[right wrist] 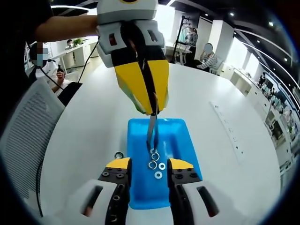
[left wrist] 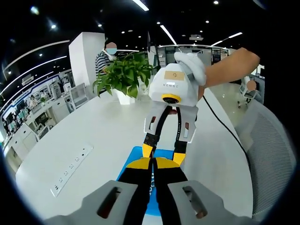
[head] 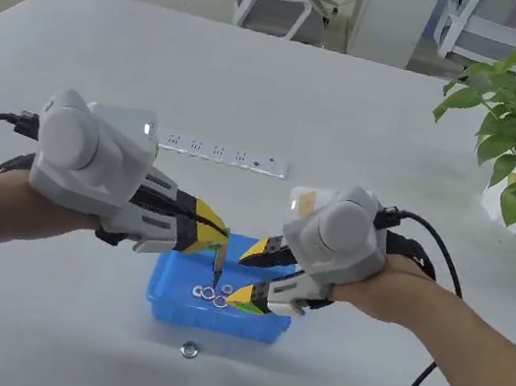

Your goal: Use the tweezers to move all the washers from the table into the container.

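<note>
Glossy blue plastic container (right wrist: pixel 180 140) — shiny metal washers (right wrist: pixel 158 175), tweezers (right wrist: pixel 151 133) — matt white table (head: pixel 351 119).

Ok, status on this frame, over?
Left tongs shut on tweezers, tips over washers in blue container. Right tongs open over container. One washer on table; nothing in the way.

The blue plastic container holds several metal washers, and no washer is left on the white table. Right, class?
No. One metal washer lies on the white table, just outside the blue plastic container, which does hold several washers. The head view shows it.
</note>
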Available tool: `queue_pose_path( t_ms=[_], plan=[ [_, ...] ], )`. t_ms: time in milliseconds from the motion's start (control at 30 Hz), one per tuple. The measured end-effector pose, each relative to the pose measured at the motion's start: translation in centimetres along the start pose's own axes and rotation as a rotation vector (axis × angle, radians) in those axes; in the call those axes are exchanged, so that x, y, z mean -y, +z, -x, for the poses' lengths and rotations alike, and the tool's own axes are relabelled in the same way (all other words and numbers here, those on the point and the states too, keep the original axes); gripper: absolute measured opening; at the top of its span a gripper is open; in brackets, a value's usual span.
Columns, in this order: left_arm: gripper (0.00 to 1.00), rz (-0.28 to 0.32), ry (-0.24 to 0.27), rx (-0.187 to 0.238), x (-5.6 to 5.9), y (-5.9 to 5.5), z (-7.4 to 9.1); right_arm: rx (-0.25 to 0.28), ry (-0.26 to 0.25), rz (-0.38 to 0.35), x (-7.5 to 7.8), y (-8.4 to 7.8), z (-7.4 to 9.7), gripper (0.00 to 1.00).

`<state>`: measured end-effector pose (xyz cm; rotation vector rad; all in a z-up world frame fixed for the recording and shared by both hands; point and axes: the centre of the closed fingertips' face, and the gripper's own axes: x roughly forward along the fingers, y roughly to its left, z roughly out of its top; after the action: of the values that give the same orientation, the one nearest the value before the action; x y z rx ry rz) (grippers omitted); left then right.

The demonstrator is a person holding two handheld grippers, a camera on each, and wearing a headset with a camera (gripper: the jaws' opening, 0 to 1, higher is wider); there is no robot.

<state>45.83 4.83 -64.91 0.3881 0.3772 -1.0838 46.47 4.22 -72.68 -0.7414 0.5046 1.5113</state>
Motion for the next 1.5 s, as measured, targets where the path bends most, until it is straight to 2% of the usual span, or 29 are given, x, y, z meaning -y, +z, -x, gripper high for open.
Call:
queue_pose_path(
  t_ms=[333, 467, 800, 1233, 1500],
  plan=[
    [0.04, -0.009, 0.005, 0.002, 0.8, 0.6, 0.8, 0.022, -0.078, -0.092, -0.8, -1.2, 2.9, 0.41],
    [0.04, -0.010, 0.003, 0.012, 1.4, 1.2, 1.0, 0.025, -0.105, -0.124, -1.2, -1.7, 3.7, 0.46],
    [0.04, -0.007, -0.002, 0.007, 2.6, 1.3, 1.6, 0.068, -0.165, -0.219, -2.5, -2.5, 5.2, 0.61],
    [0.04, 0.019, -0.016, 0.004, 4.3, 0.6, 1.9, 0.140, -0.206, -0.298, -4.2, -3.5, 6.4, 0.78],
    [0.04, 0.026, -0.025, 0.001, 5.0, 0.0, 1.7, 0.160, -0.210, -0.307, -4.9, -3.6, 6.6, 0.90]
  ],
)
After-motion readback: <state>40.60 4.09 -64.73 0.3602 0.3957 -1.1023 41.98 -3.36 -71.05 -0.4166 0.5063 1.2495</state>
